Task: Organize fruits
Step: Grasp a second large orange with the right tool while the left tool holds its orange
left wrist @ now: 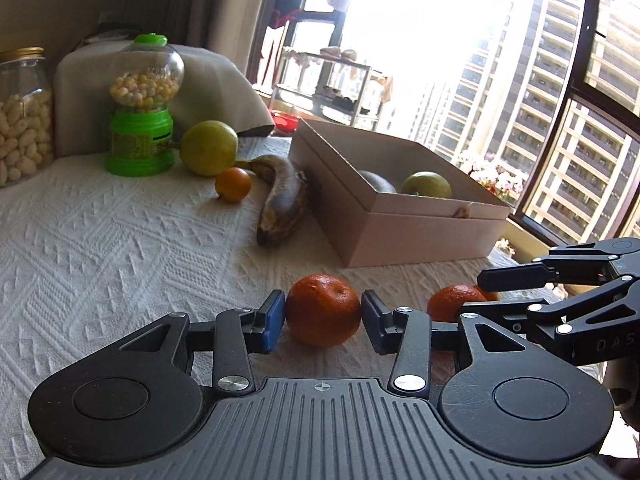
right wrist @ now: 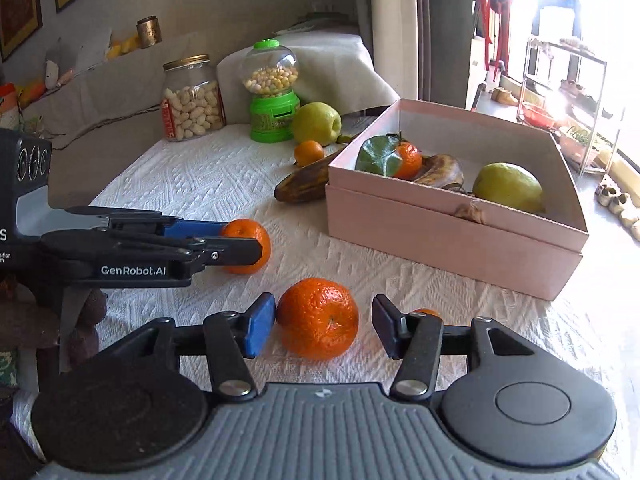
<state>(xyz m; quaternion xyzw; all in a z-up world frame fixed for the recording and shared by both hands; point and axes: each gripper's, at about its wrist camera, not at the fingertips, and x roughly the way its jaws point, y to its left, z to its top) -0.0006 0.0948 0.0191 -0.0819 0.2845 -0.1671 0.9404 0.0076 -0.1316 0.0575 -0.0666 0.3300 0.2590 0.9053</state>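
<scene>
left gripper [left wrist: 323, 316]: jaws clamped on left orange [left wrist: 323, 311], both pads touching its sides; orange sits on the desk [left wrist: 100, 240]
right gripper [right wrist: 324, 320]: jaws released; right orange [right wrist: 318, 318] sits between them, left pad touching it, right pad apart with a gap
oranges: on the cloth side by side, apart; left one at 10 o'clock from the right one in the right wrist view
third orange [right wrist: 426, 312]: mostly hidden behind the right jaw, can't tell more
box [right wrist: 452, 236]: open top, at 1 o'clock from the right orange, near wall well apart from it; holds a leafy tangerine, a brown banana and a green fruit
box edge: right end lies near the desk edge by the window
banana [right wrist: 304, 184]: on the cloth, touching the box's left wall
small orange [right wrist: 309, 153], green fruit [right wrist: 316, 123]: at 12 o'clock, behind the banana
open room: bare cloth between oranges and box, and wide at 9–11 o'clock in the left wrist view
back edge: jar [right wrist: 192, 100] and candy dispenser [right wrist: 272, 92] near the wall
</scene>
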